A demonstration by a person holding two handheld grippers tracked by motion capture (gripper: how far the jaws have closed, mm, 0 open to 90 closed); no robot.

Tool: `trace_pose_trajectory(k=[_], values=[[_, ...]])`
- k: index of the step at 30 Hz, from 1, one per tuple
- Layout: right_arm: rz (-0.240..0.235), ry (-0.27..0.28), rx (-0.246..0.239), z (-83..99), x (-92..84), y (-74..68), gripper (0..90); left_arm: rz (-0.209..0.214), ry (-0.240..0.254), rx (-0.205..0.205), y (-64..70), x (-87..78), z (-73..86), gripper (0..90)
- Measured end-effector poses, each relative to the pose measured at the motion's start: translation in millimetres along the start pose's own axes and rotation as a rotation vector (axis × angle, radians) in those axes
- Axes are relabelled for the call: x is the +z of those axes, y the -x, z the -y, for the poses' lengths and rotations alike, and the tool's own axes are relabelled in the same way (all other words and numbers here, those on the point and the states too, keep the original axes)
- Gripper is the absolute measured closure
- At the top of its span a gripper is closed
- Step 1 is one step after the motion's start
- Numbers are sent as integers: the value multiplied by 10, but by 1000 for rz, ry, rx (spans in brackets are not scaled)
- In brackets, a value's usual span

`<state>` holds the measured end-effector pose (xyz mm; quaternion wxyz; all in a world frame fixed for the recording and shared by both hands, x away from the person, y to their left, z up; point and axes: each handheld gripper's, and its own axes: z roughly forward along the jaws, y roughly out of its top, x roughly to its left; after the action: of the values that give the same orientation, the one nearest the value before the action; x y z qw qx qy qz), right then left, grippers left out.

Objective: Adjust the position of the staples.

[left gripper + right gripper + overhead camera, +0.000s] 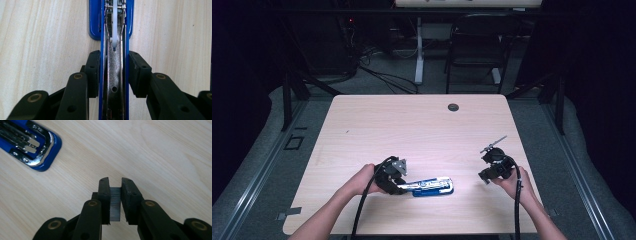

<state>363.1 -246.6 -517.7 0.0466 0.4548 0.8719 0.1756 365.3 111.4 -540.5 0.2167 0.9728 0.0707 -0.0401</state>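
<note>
Stapler (113, 82) clamped in left tongs (113, 72); staple strip (115, 205) pinched in right tongs (115, 195).

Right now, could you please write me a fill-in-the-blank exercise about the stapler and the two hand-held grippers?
1. The left hand-held gripper is shut on the opened ____ stapler.
2. The right hand-held gripper holds a strip of ____ between its pads.
3. The stapler lies on a light ____ table.

Missing words: blue; staples; wooden
</note>
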Motion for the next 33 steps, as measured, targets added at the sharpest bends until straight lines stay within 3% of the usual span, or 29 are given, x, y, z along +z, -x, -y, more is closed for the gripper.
trace_pose_trajectory(k=[1,6,7,9,12,15,17,19,28,33], values=[[-18,-1,-2,-13,0,-18,787,-2,2,-1,0,1,2,650],[-17,-5,-44,-88,11,-99,787,-3,2,0,2,1,2,649],[-30,16,-32,-93,29,-118,787,-2,2,1,1,1,2,649],[-38,3,-69,-146,47,-136,788,3,7,-1,-3,4,6,649],[-42,13,-69,-177,65,-156,788,4,7,-1,-4,5,5,649],[-36,4,-97,-244,83,-180,787,2,1,2,-4,3,1,649],[-44,27,-76,-250,101,-196,787,2,1,3,-4,4,1,649],[-40,1,-106,-306,108,-190,787,1,1,2,-2,3,1,649],[-26,24,-142,-501,152,-259,787,4,8,0,-5,6,8,649],[-36,20,-154,-521,161,-265,787,4,9,2,-7,5,13,649]])
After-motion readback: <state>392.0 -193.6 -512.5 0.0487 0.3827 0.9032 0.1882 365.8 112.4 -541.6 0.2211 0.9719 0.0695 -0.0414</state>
